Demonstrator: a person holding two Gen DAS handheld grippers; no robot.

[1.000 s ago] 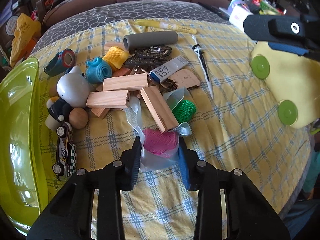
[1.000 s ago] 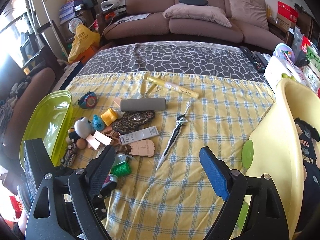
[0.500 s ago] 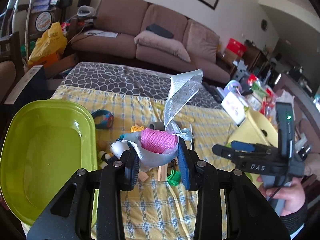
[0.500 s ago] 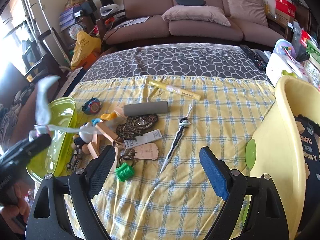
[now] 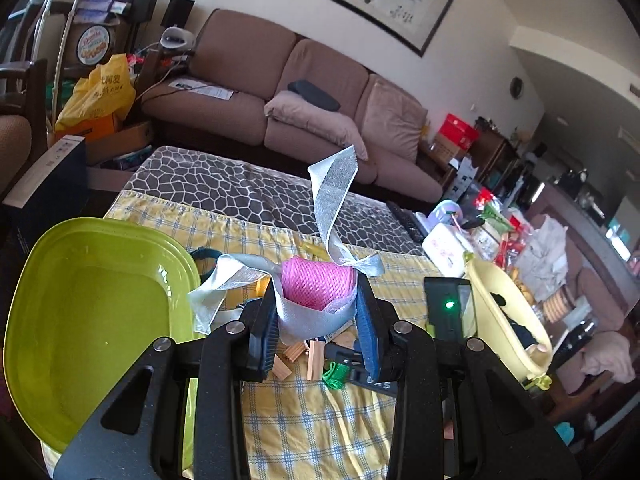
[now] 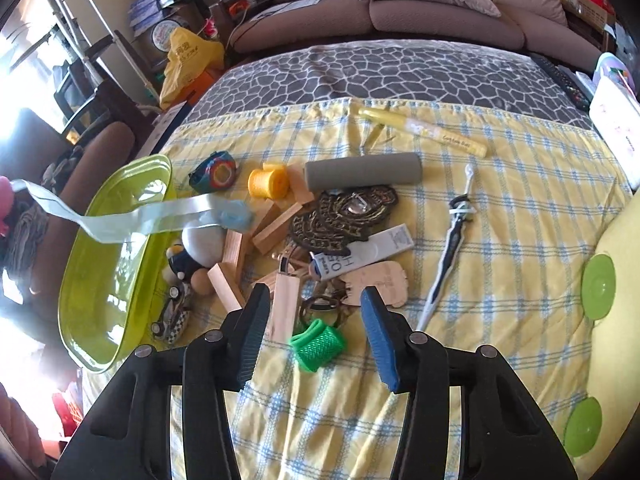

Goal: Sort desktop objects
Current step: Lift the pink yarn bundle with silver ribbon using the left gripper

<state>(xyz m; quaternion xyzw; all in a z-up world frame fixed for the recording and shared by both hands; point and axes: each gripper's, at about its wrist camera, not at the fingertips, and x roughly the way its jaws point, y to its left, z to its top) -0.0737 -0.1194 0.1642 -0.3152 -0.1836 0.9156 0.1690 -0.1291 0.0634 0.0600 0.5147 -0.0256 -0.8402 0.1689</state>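
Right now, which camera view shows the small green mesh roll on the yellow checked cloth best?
The right wrist view: the small green mesh roll lies whole and sharp on the yellow checked cloth, between the closing right tongs, untouched. The left wrist view shows only a piece of it under the left tongs.

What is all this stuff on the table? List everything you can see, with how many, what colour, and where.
pink spool: one, pink, wrapped in silver ribbon, clamped in the left gripper above the table
green tub: one, lime, left edge of the table
yellow tub: one, pale yellow, right edge
green spool: one, green, on the cloth between the right gripper's fingers
yellow spool: one, yellow, back of the pile
grey roll: one, grey, behind the pile
wooden blocks: several, pale wood, in the pile
toy sword: one, black and white, right of the pile
checked cloth: one, yellow and blue, covering the table
left gripper: shut on the pink spool
right gripper: closing, pads not yet touching the green spool
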